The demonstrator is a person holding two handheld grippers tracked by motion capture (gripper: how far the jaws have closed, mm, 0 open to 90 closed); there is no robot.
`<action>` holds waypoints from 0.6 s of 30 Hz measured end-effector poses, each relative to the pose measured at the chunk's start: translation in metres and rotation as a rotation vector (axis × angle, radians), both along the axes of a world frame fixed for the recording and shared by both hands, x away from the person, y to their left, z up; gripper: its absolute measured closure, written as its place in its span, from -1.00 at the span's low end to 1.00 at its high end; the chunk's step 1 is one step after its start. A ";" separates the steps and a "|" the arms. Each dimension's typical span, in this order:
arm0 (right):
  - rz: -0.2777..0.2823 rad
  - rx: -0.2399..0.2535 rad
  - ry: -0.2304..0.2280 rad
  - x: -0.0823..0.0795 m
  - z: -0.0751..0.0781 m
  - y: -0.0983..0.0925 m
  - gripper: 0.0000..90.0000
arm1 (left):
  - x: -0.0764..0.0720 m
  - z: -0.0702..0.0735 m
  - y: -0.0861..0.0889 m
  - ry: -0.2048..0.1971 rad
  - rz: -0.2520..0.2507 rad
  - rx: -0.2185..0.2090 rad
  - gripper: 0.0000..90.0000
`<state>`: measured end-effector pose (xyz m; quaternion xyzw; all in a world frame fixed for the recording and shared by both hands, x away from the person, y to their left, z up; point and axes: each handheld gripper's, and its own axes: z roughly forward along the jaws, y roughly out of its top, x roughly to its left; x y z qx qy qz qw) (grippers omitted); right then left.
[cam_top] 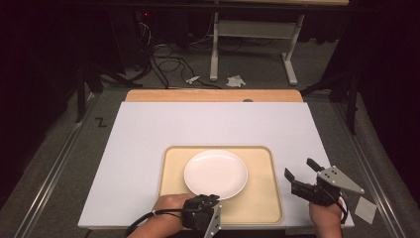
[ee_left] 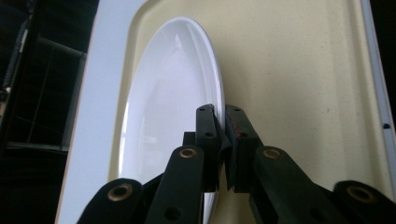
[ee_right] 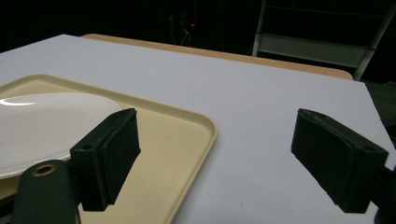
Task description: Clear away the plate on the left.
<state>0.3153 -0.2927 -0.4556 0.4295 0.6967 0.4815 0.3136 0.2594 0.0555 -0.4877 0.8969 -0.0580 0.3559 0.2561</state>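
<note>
A round white plate [cam_top: 215, 171] lies on a beige tray [cam_top: 262, 201] near the front of the white tabletop. My left gripper [cam_top: 212, 198] is at the plate's near rim, turned on its side. In the left gripper view its black jaws are shut on the rim of the plate [ee_left: 168, 93], at the gripper [ee_left: 220, 122], with the tray [ee_left: 303, 70] behind. My right gripper [cam_top: 299, 167] is just right of the tray, a little above the table, open and holding nothing. The right gripper view has the gripper [ee_right: 215, 154] wide apart, with the plate [ee_right: 42, 126] and the tray corner [ee_right: 191, 130] at the left.
The white tabletop [cam_top: 148, 139] spreads around the tray, with a wooden strip [cam_top: 213, 95] along its far edge. A small pale paper square [cam_top: 365, 208] lies at the front right corner. Cables and a white table frame [cam_top: 214, 49] stand on the floor beyond.
</note>
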 end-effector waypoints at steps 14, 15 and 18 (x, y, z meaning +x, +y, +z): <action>0.000 0.003 0.001 -0.001 0.001 -0.001 -0.64 | -0.002 -0.010 -0.005 0.069 -0.010 0.043 0.79; 0.000 0.004 0.001 -0.001 0.001 -0.001 -0.64 | -0.002 -0.012 -0.005 0.077 -0.011 0.048 0.78; -0.002 0.003 0.003 -0.001 0.001 0.000 -0.64 | -0.002 -0.012 -0.005 0.104 -0.016 0.052 0.77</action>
